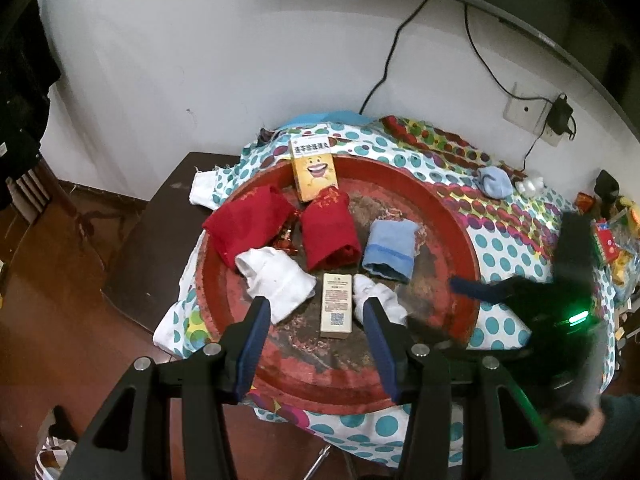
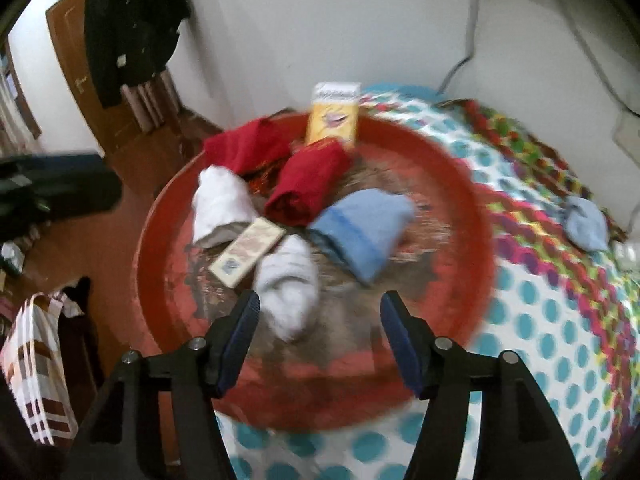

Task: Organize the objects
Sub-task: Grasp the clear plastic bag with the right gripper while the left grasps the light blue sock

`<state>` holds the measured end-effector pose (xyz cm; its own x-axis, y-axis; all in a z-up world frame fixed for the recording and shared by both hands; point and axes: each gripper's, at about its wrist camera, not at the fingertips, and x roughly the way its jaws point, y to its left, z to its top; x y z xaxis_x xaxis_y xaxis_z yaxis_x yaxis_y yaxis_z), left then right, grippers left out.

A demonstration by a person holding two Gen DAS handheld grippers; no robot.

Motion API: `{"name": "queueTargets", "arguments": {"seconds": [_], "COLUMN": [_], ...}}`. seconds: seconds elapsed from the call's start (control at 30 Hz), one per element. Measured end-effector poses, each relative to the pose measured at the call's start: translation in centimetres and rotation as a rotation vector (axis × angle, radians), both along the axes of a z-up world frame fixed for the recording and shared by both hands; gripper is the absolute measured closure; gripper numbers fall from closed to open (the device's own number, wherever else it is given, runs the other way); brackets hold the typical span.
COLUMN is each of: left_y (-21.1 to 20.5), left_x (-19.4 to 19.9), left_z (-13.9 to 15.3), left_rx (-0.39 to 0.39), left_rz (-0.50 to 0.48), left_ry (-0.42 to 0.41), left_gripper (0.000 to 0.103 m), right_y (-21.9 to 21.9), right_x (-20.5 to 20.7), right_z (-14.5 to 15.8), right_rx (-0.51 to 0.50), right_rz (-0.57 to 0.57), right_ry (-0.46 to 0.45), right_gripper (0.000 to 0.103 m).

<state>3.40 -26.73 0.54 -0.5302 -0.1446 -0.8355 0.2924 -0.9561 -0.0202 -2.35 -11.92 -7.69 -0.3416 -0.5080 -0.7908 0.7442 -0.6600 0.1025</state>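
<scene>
- Dotted, many-coloured cloth (image 1: 500,248) is covering the table, running out beyond the tray on every side.
- Red round tray (image 1: 452,216) is sitting on the cloth, its floor worn and scuffed, carrying most of the items.
- Two red socks (image 1: 244,228) (image 1: 330,232) are lying at the far side of the tray, a small wrapped thing showing between them.
- One light blue sock (image 1: 390,250) is resting to the right of the red ones; a second blue sock (image 1: 494,182) is lying outside the tray on the cloth.
- Two white socks (image 1: 276,276) (image 1: 380,296) are lying near the front, flanking a slim pale box (image 1: 337,306) lying flat.
- Yellow box (image 1: 314,170) with a smiling face is leaning at the tray's far rim.
- Left gripper (image 1: 316,320) is hanging over the front of the tray with its jaws apart, gripping nothing.
- Right gripper (image 2: 320,314) is also hovering with jaws spread and empty, one white sock lying just beyond its left finger; this view is blurred.
</scene>
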Motion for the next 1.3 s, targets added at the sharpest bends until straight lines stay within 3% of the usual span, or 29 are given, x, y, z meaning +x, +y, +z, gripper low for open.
{"name": "queueTargets", "arguments": {"seconds": [0.13, 0.33, 0.5, 0.63, 0.77, 0.83, 0.9, 0.93, 0.97, 1.0, 1.17, 1.3], "left_y": [1.8, 5.4, 8.5, 10.7, 12.5, 13.8, 15.0, 15.6, 16.1, 16.4, 19.3, 21.6], "left_x": [-1.0, -3.0, -4.9, -9.2, -15.0, -18.4, -21.6, -23.4, -25.1, -26.1, -31.5, -33.9], "left_z": [-1.1, -4.2, -6.7, -7.4, -6.6, -6.5, -6.8, -7.2, -7.7, -8.0, -10.1, -10.2], "left_rx": [0.005, 0.012, 0.078, 0.064, 0.071, 0.045, 0.021, 0.013, 0.012, 0.016, -0.028, -0.024], "left_rz": [-0.050, -0.155, -0.282, -0.332, -0.384, -0.409, -0.445, -0.448, -0.453, -0.465, -0.511, -0.551], "left_ry": [-0.016, -0.059, -0.069, -0.108, -0.073, -0.054, -0.046, -0.051, -0.059, -0.067, -0.101, -0.098], "left_gripper": [0.054, 0.054, 0.054, 0.054, 0.054, 0.054, 0.054, 0.054, 0.054, 0.054, 0.054, 0.054], "right_y": [5.1, 16.1, 22.8, 24.0, 23.6, 23.4, 23.1, 22.9, 22.7, 22.5, 23.4, 24.7], "right_x": [-3.6, -13.6, -21.5, -26.1, -29.9, -31.1, -31.9, -32.0, -31.9, -31.8, -27.6, -21.8], "right_z": [0.9, 0.1, -2.4, -3.7, -4.7, -5.2, -5.2, -5.1, -4.9, -4.7, -3.6, -3.7], "right_rx": [0.006, 0.057, 0.053, -0.008, -0.062, -0.085, -0.092, -0.091, -0.093, -0.085, -0.046, -0.035], "right_rz": [-0.122, -0.459, -0.634, -0.675, -0.707, -0.716, -0.713, -0.699, -0.665, -0.643, -0.544, -0.465], "right_ry": [0.038, 0.086, 0.031, -0.018, -0.035, -0.045, -0.021, -0.016, 0.001, 0.014, 0.057, 0.026], "right_gripper": [0.042, 0.042, 0.042, 0.041, 0.040, 0.034, 0.035, 0.042, 0.067, 0.072, 0.072, 0.072]}}
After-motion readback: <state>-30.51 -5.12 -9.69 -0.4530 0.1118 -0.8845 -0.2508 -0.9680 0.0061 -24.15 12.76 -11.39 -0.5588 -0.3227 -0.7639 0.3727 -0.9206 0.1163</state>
